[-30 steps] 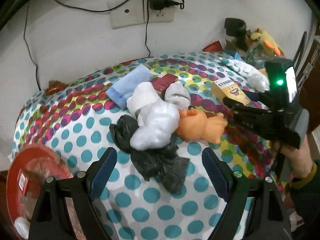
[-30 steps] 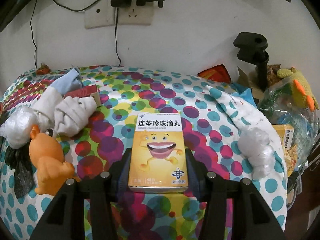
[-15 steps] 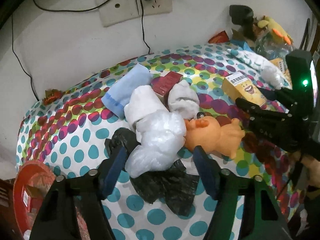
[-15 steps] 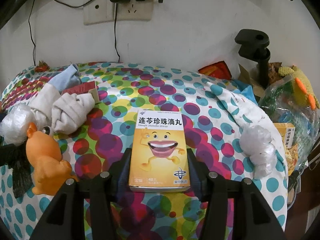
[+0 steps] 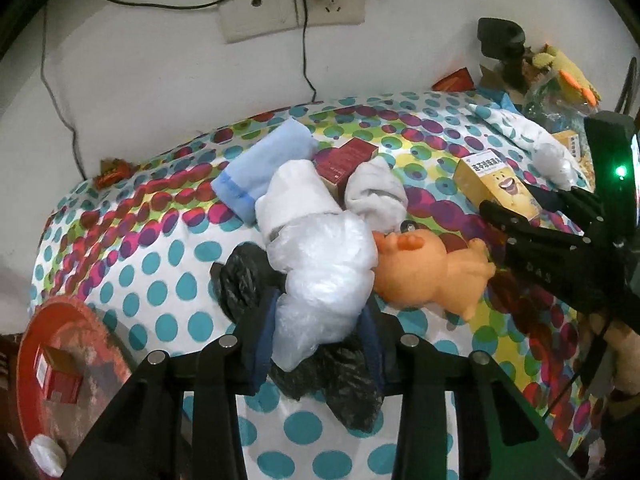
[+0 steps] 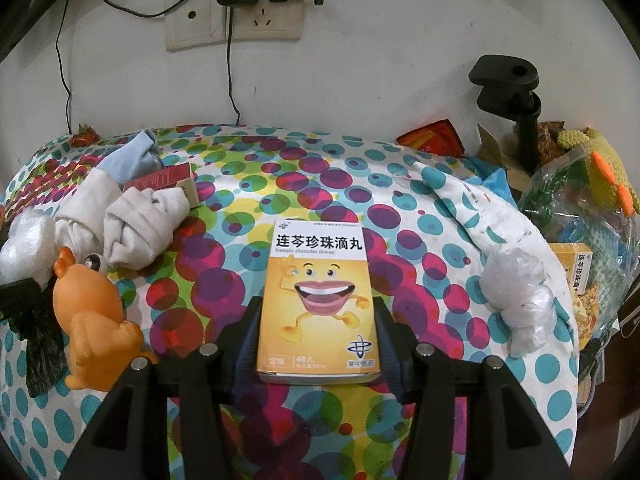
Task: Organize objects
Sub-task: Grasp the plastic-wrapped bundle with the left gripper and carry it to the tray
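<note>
On the polka-dot cloth, my left gripper (image 5: pixel 318 332) is shut on a clear plastic bag (image 5: pixel 324 276) that lies over a black plastic bag (image 5: pixel 244 280). An orange toy (image 5: pixel 428 276) lies just to its right. My right gripper (image 6: pixel 318 344) is shut on a yellow medicine box (image 6: pixel 318 300), which also shows in the left wrist view (image 5: pixel 496 188). White socks (image 6: pixel 140 220), a blue cloth (image 5: pixel 264 164) and a dark red box (image 5: pixel 346 158) lie behind the bags.
A red tray (image 5: pixel 60 360) with a small box sits at the lower left off the table edge. A second clear bag (image 6: pixel 520 296) lies at the right. A black clamp (image 6: pixel 516 96), a knitted toy (image 6: pixel 600 168) and packets crowd the right. Wall sockets and cables are behind.
My left gripper has moved forward over the bags and closed from wide open onto the clear plastic bag. The right gripper holds the yellow box almost still.
</note>
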`<state>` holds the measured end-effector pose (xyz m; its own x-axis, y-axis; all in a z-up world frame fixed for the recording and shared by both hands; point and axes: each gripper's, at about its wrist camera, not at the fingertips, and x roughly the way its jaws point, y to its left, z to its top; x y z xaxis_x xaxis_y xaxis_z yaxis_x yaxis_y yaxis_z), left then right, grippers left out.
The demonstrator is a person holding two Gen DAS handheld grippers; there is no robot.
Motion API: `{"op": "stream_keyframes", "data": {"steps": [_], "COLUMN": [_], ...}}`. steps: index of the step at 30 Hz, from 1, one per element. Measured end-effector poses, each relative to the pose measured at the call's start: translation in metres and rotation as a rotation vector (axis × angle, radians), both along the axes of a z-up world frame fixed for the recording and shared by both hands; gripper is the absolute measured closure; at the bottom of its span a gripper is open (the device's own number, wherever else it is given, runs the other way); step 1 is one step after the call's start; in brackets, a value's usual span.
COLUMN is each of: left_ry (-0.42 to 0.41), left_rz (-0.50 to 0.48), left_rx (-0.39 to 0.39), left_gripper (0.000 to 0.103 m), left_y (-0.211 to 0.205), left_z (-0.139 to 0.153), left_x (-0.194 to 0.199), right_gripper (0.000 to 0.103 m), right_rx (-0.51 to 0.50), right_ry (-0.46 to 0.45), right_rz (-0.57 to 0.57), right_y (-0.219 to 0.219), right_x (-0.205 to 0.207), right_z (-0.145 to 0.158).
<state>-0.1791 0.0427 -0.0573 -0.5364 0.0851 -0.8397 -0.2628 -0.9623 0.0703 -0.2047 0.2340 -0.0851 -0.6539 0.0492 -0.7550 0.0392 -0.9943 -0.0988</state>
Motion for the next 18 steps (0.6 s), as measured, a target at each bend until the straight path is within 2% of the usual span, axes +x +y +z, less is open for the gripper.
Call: {"op": "stream_keyframes", "data": {"steps": [3, 6, 10, 13, 18], "left_ry": [0.01, -0.013, 0.008, -0.01, -0.019], "left_rz": [0.051, 0.111, 0.16, 0.189, 0.205], "left_rx": [-0.013, 0.028, 0.006, 0.076, 0.131], "left_gripper": [0.067, 0.067, 0.067, 0.067, 0.067], "left_y": [-0.003, -0.011, -0.015, -0.023, -0.033], "left_z": [0.003, 0.003, 0.005, 0.006, 0.007], "left_x": [0.012, 0.028, 0.052, 0.064, 0.074], "right_gripper": [0.05, 0.05, 0.05, 0.05, 0.05], "right_rx": [0.001, 0.002, 0.005, 0.005, 0.008], "right_ry": [0.0, 0.0, 0.001, 0.001, 0.001], "right_rz": [0.0, -0.001, -0.002, -0.002, -0.002], "right_y": [0.0, 0.0, -0.001, 0.0, 0.001], "right_x": [0.0, 0.0, 0.001, 0.001, 0.002], "right_z": [0.0, 0.0, -0.001, -0.001, -0.001]}}
